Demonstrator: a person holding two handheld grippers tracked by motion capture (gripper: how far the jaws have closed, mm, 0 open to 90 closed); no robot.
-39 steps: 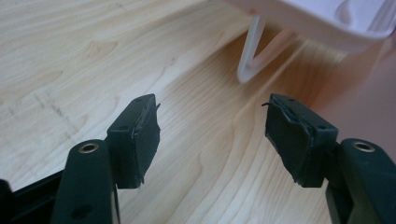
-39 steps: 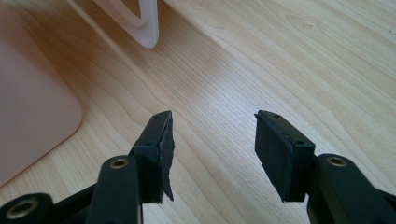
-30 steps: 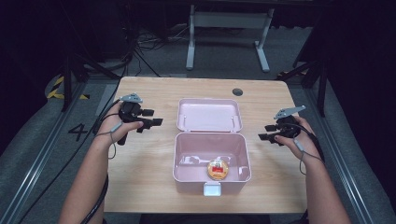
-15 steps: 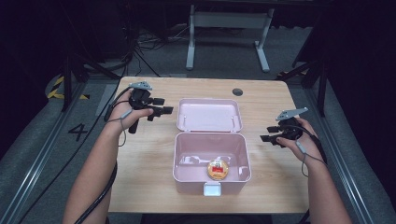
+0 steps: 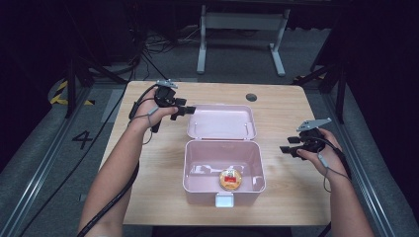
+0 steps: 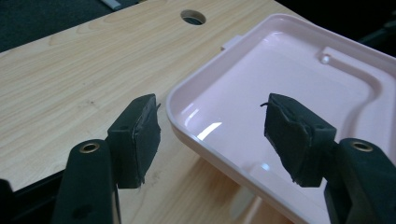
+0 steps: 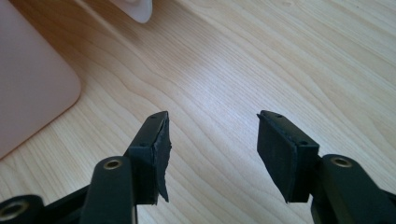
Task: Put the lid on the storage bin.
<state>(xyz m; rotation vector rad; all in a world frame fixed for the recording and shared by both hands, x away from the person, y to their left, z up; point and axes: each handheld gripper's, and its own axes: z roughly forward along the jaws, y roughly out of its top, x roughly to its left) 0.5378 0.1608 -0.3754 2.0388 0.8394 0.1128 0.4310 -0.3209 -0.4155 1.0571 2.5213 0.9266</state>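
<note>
box (image 5: 223, 165): pale pink plastic, open, mid tabletop (image 5: 148, 163), white latch in front
lid (image 6: 299, 93): flat behind box, glossy
left tongs (image 6: 212, 135): apart, straddling lid's corner rim
right tongs (image 7: 212, 149): apart, empty

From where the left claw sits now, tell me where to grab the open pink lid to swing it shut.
Take the lid by its raised rim at the near left corner, probably coming in from the left. It lies flat, hinged back behind the box, so the thin rim is the only graspable edge. The left claw is open and already straddles that corner.
</note>
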